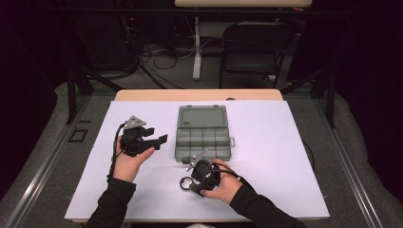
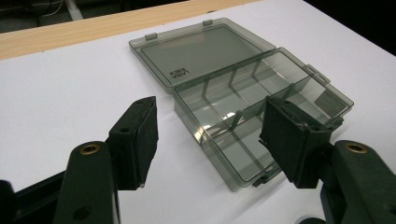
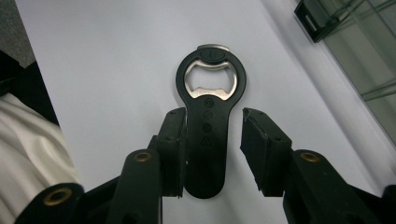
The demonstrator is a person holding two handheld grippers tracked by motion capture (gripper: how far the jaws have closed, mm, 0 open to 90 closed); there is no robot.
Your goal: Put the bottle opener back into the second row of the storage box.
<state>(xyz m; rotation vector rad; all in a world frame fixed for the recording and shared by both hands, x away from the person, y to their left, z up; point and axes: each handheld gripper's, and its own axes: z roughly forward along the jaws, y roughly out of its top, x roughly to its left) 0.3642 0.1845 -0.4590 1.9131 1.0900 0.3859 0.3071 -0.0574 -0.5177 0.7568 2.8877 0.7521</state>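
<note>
Right gripper view: half-open right claw (image 3: 212, 156) straddles bottle opener (image 3: 208, 116) handle.

- We see a worktop (image 1: 294, 142) covered by a white sheet, its pale wooden edge (image 1: 199, 94) bare at the far side.
- Grey carpet floor (image 1: 43, 142) lies around it.
- Beyond it we make out a black folding chair (image 1: 254, 47) and a white table leg (image 1: 196, 47).
- Tangled cables (image 1: 157, 54) lie on the floor there.
- The far room is dark; light falls on the worktop.
</note>
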